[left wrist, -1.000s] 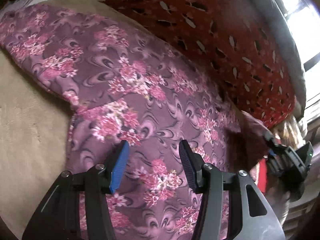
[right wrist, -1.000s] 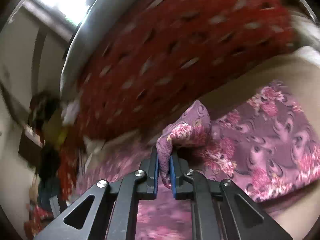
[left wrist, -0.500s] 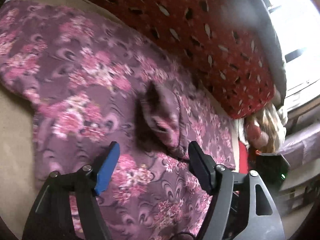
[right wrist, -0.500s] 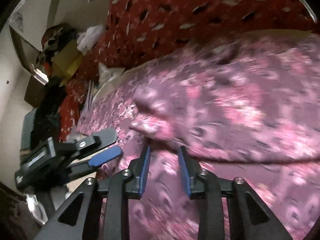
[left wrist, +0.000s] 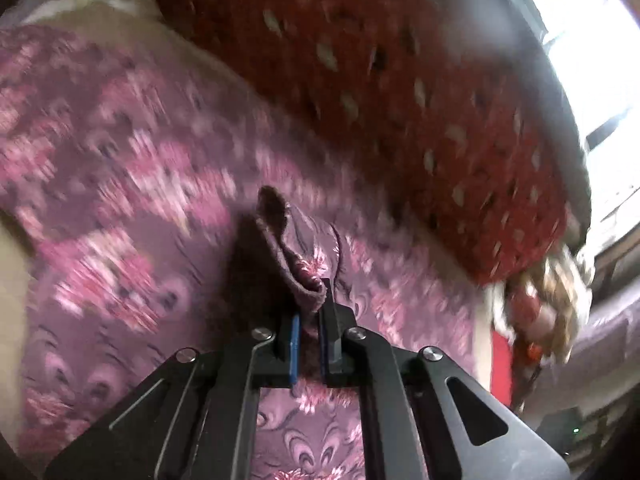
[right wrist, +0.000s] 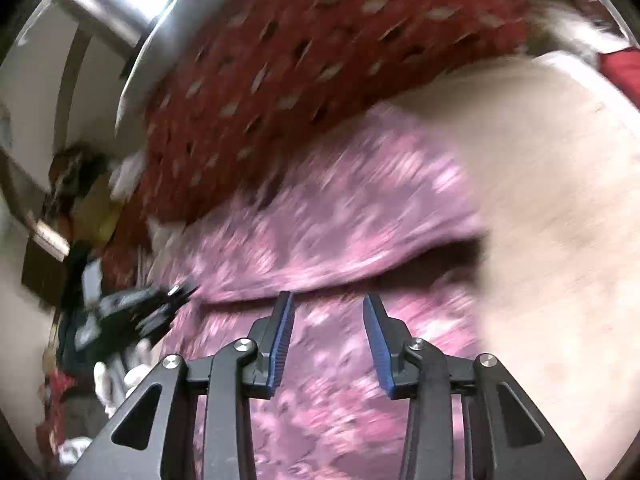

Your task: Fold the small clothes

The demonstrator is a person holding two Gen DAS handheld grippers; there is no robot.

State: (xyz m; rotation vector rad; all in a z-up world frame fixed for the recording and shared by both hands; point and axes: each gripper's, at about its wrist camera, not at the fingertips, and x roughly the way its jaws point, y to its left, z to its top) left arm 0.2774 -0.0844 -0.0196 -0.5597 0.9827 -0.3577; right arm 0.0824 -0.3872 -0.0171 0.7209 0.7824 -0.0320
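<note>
Now the left tongs (left wrist: 309,320) pinch a raised edge of the flowered garment (left wrist: 132,216); the right tongs (right wrist: 326,320) hang wide apart and hold nothing.

Garment lies spread ahead of and beneath both tongs, with a fold ridge just beyond the right pair. Best, I judge, to keep the pinch firm, carry the edge across low, and let the right pair steady the cloth.

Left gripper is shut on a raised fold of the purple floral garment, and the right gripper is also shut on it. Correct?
Not quite. The left gripper is shut on the purple floral garment, but the right wrist view shows the right gripper open, jaws apart above the cloth, gripping nothing.
</note>
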